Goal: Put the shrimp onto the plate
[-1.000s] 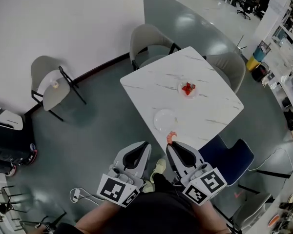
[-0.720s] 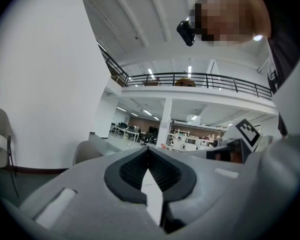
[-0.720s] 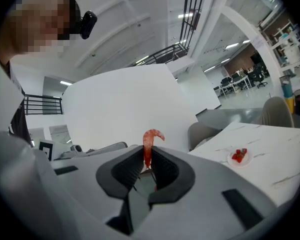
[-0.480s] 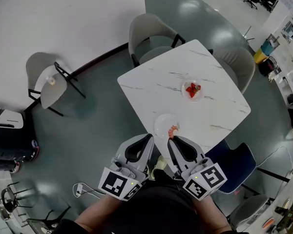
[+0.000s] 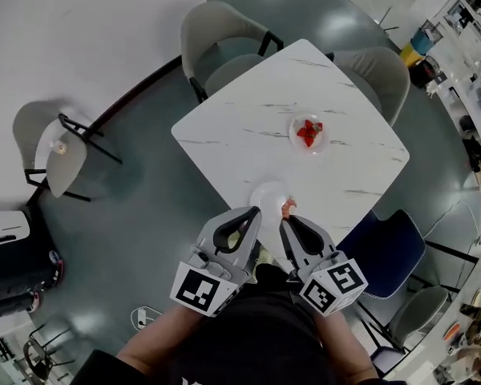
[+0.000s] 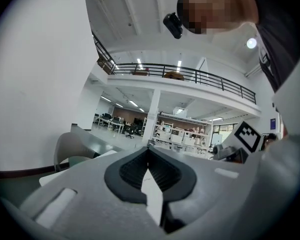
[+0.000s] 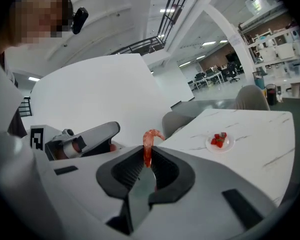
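My right gripper [image 5: 289,217] [image 7: 147,160] is shut on a curled orange-pink shrimp [image 7: 149,145], whose tip pokes up between the jaws. In the head view the shrimp [image 5: 288,208] hangs just right of an empty white plate [image 5: 268,195] near the table's front corner. My left gripper [image 5: 252,212] [image 6: 148,159] is shut with nothing in it, close beside the right one at the plate's near edge.
The white marble table [image 5: 256,127] also carries a small plate of red strawberries [image 5: 309,132] [image 7: 220,140] farther back. Grey chairs [image 5: 216,34] stand at the far sides, a blue chair [image 5: 385,251] at the right, another chair [image 5: 52,147] by the wall.
Both grippers have moved forward to the table's front corner. The shrimp has travelled from below the table edge to beside the empty plate.
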